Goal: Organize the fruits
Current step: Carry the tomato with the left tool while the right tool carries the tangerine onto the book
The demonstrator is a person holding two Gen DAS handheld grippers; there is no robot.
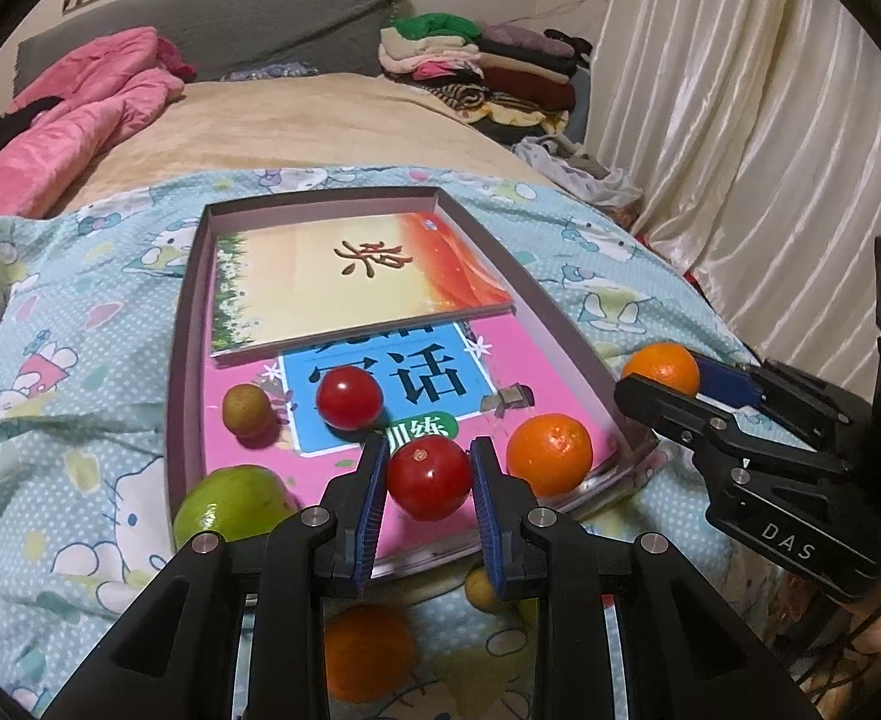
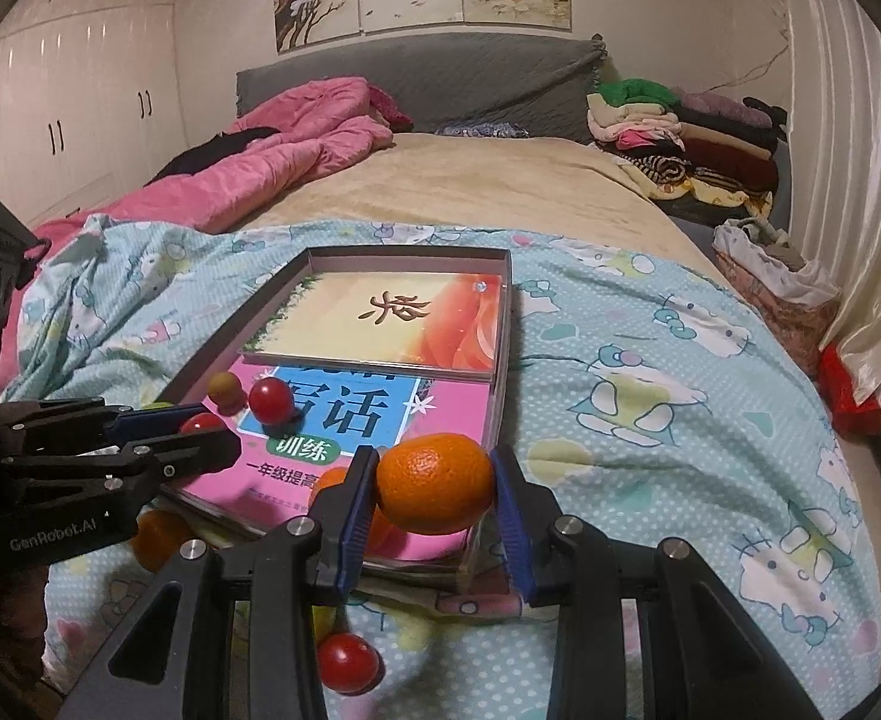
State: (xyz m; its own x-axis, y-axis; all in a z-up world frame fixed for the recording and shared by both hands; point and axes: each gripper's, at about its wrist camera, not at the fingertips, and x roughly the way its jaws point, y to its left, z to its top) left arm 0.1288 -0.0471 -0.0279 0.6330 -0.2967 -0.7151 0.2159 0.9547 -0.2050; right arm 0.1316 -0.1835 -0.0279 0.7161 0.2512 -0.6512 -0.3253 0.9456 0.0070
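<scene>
My left gripper (image 1: pixel 428 483) tilts down over the tray (image 1: pixel 191 324), pinching a tomato (image 1: pixel 428 477); my right gripper (image 2: pixel 434 489), marked "DAS", pinches an orange (image 2: pixel 434 483). The left body reads "GenRobot.AI".

a: how does the left gripper (image 1: pixel 428 483) stand?
b: tilted downward, its blue pads clamped on either side of a red tomato (image 1: pixel 428 477).
a: and the right gripper (image 2: pixel 434 492)?
b: also angled down, pads pressed on an orange tangerine (image 2: pixel 435 483). in the left wrist view it reaches in from the right, fingers pointing left.
</scene>
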